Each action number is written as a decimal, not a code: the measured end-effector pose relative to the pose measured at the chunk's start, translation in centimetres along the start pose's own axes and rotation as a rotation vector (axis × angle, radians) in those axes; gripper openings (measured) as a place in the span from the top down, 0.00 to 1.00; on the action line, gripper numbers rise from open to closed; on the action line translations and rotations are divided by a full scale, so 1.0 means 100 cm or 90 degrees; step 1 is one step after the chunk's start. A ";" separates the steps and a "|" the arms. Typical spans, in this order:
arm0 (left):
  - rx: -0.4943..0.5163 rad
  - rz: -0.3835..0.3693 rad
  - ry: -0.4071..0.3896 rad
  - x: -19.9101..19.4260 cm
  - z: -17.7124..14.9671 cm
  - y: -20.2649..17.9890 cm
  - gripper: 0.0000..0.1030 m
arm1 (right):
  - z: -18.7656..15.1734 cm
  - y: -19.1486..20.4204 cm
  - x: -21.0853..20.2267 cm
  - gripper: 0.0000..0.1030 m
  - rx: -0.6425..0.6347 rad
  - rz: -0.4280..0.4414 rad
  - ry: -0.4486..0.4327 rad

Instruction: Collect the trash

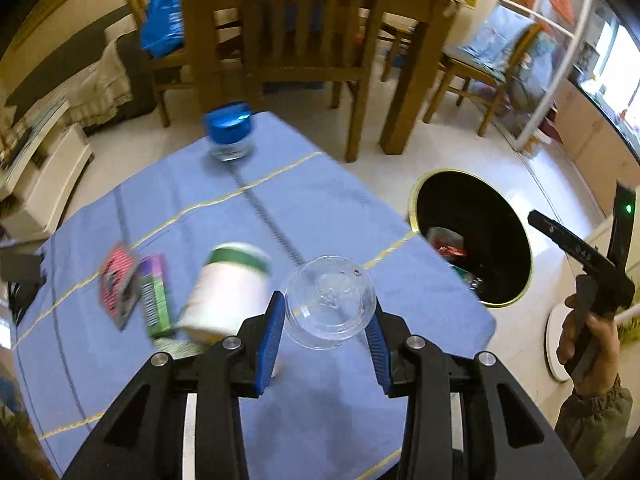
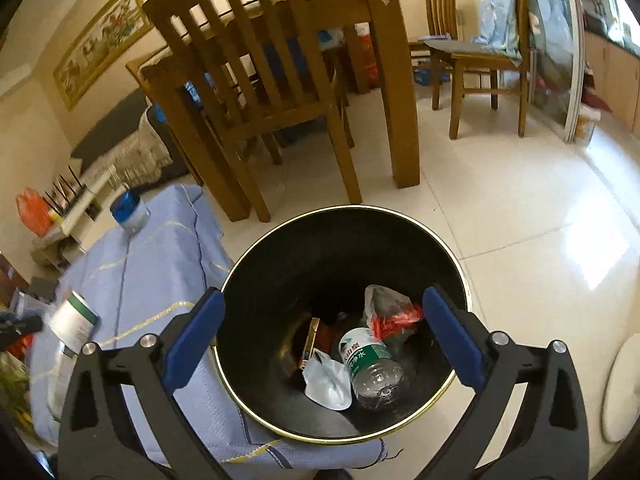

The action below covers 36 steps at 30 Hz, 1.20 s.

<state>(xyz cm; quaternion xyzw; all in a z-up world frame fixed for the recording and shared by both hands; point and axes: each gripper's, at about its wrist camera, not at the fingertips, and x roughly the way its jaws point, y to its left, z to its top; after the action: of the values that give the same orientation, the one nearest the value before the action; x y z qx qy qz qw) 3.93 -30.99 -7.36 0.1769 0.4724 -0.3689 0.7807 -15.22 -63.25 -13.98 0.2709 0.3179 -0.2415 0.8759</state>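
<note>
Now: clear cup at the left gripper

Between the blue pads of the left gripper (image 1: pixel 326 330) sits a clear round plastic cup (image 1: pixel 330 300), pads spread just beside its sides; whether they touch it I cannot tell. It is over the blue tablecloth (image 1: pixel 280 208), near the black gold-rimmed trash bin (image 1: pixel 496 216). Above the bin, the right gripper (image 2: pixel 324 340) hangs spread wide, holding nothing.

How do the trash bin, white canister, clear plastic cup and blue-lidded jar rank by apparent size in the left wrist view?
1. Trash bin
2. White canister
3. Clear plastic cup, nearly equal to the canister, closer to camera
4. Blue-lidded jar, farthest

Wooden chairs (image 2: pixel 256 92), glossy tiled floor (image 2: pixel 520 216)
</note>
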 end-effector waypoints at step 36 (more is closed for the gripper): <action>0.130 -0.039 -0.079 -0.050 0.011 -0.073 0.21 | -0.032 -0.037 -0.142 0.05 0.026 0.096 -0.302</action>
<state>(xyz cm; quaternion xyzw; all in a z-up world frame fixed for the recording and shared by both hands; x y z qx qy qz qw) -2.26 -34.49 -1.95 0.2181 0.3879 -0.4489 0.7749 -28.42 -60.39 -7.48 0.2471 0.0773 -0.2383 0.9361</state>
